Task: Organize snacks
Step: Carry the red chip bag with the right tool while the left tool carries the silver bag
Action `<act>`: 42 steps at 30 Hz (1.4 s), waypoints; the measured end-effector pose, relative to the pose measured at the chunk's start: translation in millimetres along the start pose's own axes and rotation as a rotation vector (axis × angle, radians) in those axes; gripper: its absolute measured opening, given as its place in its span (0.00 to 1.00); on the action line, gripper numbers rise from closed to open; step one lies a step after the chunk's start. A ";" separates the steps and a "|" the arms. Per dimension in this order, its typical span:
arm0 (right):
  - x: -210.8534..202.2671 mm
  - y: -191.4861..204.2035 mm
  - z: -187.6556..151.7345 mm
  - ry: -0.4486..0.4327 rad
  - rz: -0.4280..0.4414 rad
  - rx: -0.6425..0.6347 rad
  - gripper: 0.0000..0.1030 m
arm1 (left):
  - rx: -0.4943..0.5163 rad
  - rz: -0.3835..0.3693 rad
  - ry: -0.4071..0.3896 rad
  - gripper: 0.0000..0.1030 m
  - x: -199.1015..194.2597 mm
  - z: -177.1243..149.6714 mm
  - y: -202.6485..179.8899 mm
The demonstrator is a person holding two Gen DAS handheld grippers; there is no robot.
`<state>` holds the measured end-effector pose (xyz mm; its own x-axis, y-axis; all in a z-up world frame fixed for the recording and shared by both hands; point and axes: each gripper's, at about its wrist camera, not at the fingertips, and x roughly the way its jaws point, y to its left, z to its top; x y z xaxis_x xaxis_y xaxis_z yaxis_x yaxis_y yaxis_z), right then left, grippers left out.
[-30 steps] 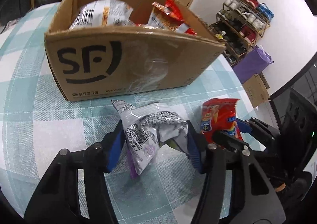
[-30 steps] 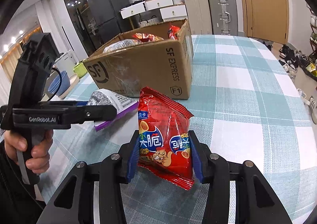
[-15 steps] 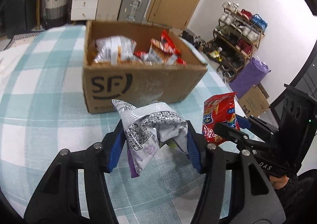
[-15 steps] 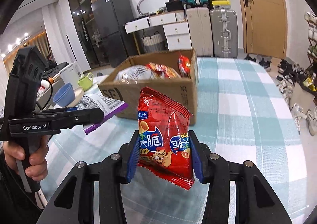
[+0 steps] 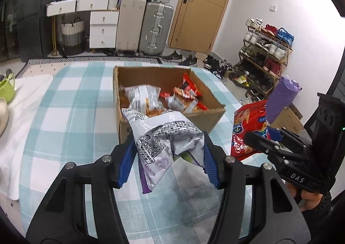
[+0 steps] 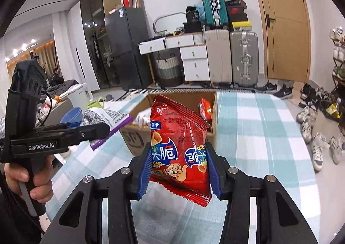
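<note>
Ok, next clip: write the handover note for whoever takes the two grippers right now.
Left gripper: shut on the silver-purple snack bag, held above the table.
Right gripper: shut on the red snack bag, also held in the air.
Cardboard box stands open on the checked tablecloth, several snacks already inside.
Left to do: put both held bags into the box.

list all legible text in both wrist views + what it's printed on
"GenRobot.AI": side of the left gripper body.
"DAS": right gripper body.
"SF": logo, partly hidden, on the cardboard box.
"大脆", "贝卡", "risp": red snack bag; other lettering cut off.
Silver and purple snack bag: QR code and fine print, too small to read.
Snack packs inside the box: blurred.
</note>
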<state>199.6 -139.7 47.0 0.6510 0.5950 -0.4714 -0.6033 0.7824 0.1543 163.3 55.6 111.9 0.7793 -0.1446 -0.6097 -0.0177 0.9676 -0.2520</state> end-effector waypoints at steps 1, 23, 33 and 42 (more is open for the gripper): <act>-1.5 1.0 2.6 -0.006 -0.002 -0.001 0.45 | 0.001 -0.002 -0.005 0.52 -4.7 1.9 -0.5; -18.3 11.9 53.6 -0.113 -0.032 -0.040 0.45 | 0.025 0.049 -0.091 0.52 -33.1 54.3 -9.4; -6.9 10.8 68.2 -0.130 -0.034 -0.065 0.45 | 0.042 0.064 -0.104 0.52 -20.9 70.6 -15.2; 11.0 7.6 77.1 -0.131 -0.024 -0.061 0.45 | 0.055 0.084 -0.109 0.52 -10.6 88.6 -13.6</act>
<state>237.6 -113.1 109.9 0.7175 0.5984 -0.3564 -0.6114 0.7863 0.0892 210.7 62.4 188.4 0.8400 -0.0418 -0.5410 -0.0541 0.9856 -0.1601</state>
